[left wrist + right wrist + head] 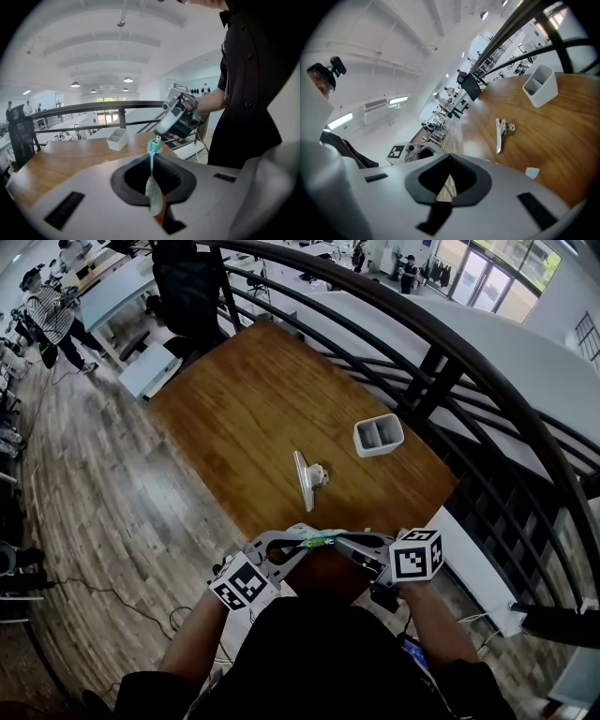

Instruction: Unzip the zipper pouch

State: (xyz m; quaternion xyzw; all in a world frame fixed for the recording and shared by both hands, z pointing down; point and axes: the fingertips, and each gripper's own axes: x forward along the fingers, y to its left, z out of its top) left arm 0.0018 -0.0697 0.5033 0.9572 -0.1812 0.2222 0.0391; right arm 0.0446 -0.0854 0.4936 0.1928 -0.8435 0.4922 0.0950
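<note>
A thin pale pouch with a teal end (154, 146) hangs in the air between my two grippers, over the near edge of the wooden table (244, 418). In the head view the pouch (316, 542) is a small green-white strip. My left gripper (153, 187) is shut on the pouch's pale edge, which runs out from its jaws. My right gripper (165, 127) meets the teal end, its tip pinched on the small white zipper pull (157, 138). Seen from above, the left gripper (300, 549) and right gripper (337, 541) point at each other. The right gripper (449, 180) looks shut in its own view.
A white two-compartment container (379, 435) stands at the table's right side, by the black railing (441, 362). A metal clip (307, 479) lies mid-table, nearer to me. Wooden floor lies left of the table, and people stand far off at the upper left.
</note>
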